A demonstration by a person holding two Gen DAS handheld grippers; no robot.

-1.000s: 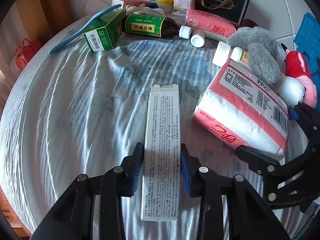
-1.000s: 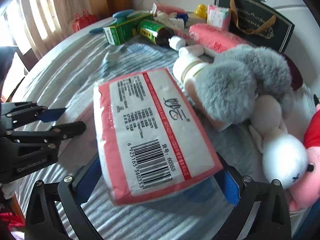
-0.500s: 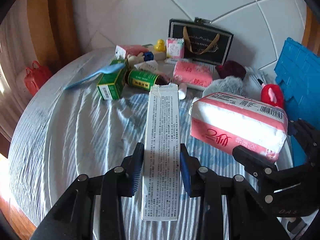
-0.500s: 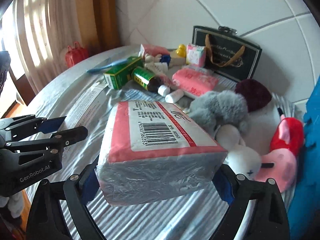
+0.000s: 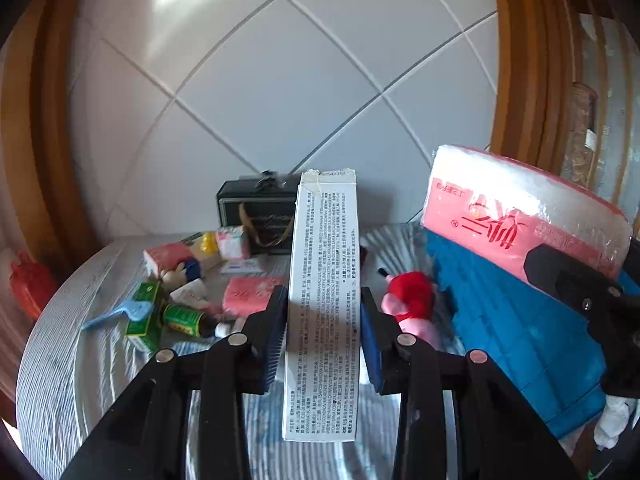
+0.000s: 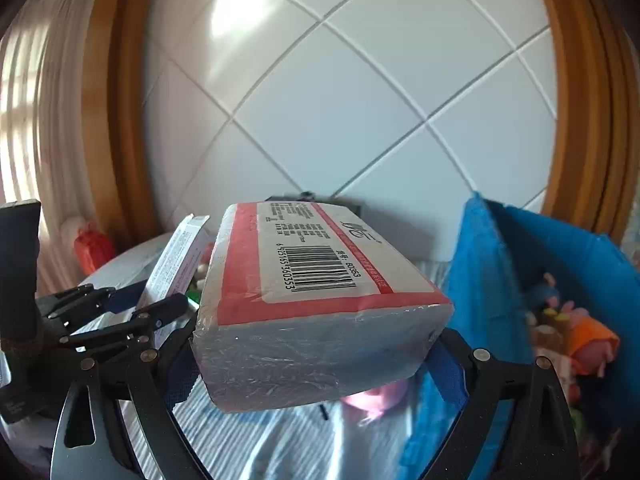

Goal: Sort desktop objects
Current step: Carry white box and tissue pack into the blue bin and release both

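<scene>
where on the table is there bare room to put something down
Bare striped cloth runs along the near-left edge, from the blue brush and green box toward the camera. The far side, from the black bag to the pink pack, is crowded; the blue bin fills the right.

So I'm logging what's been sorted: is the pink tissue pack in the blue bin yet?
Not yet. The tissue pack is clamped in the right tongs, in the air beside the blue bin.

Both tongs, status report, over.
Left tongs shut on white carton. Right tongs shut on tissue pack. Both lifted; blue bin right.
</scene>
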